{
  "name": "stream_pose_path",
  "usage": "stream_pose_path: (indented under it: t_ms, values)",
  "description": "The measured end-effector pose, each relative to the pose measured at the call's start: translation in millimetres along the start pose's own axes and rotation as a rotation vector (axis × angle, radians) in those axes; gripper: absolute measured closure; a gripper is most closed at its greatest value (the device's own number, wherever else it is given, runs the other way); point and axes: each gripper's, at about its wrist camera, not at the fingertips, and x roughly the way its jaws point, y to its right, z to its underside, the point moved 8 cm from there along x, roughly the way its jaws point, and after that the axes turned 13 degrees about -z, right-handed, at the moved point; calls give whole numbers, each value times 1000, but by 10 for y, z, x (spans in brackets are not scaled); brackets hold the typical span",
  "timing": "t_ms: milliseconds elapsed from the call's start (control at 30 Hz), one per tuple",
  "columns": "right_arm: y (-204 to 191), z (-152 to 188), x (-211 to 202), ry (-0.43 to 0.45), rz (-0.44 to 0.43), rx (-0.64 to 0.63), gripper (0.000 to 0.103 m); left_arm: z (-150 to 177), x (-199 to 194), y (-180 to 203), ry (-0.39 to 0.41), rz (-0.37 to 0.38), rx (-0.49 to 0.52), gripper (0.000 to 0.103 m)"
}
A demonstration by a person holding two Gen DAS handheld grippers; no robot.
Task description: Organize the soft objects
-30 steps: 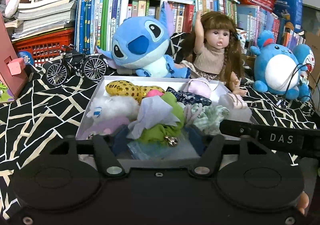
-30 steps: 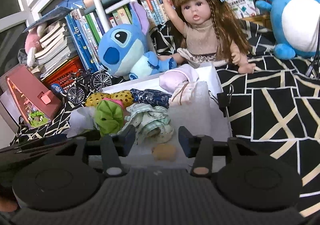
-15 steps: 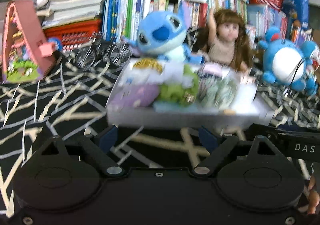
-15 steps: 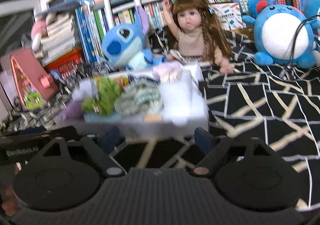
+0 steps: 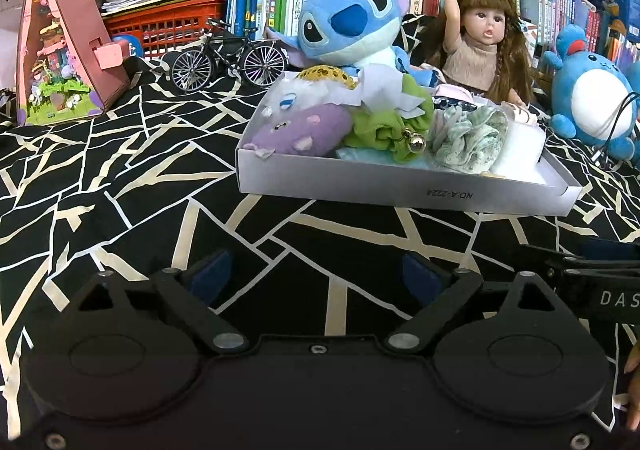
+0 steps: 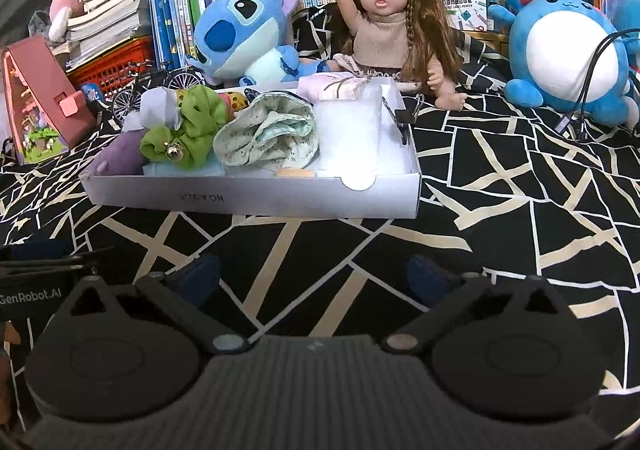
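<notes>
A shallow white box (image 5: 400, 186) (image 6: 256, 198) sits on the black patterned cloth. It holds several soft things: a purple plush (image 5: 300, 130), a green scrunchie with a bell (image 5: 388, 130) (image 6: 184, 130), a pale green floral scrunchie (image 5: 468, 138) (image 6: 268, 134), a white foam pad (image 6: 352, 134) and a yellow spotted piece (image 5: 324, 74). My left gripper (image 5: 316, 278) is open and empty, well in front of the box. My right gripper (image 6: 312, 274) is open and empty, also in front of the box.
Behind the box stand a blue Stitch plush (image 5: 348, 22), a doll (image 5: 484, 38), a round blue plush (image 5: 592, 98) with cables, a model bicycle (image 5: 228, 54) and a pink toy house (image 5: 60, 50). Bookshelves and a red basket (image 5: 160, 26) line the back.
Both grippers have pulled back from the box and away from its contents. Their jaws have spread wider. The box now lies farther ahead on the cloth.
</notes>
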Motion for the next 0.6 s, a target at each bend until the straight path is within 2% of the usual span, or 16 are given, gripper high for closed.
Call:
stream_pose_path:
  t_ms: [400, 600]
  values:
    - [2, -2, 0, -3, 0, -1, 0, 1, 21, 10, -11, 2, 0, 0]
    - [4, -3, -1, -3, -1, 0, 0, 1, 23, -2, -12, 6, -6, 0]
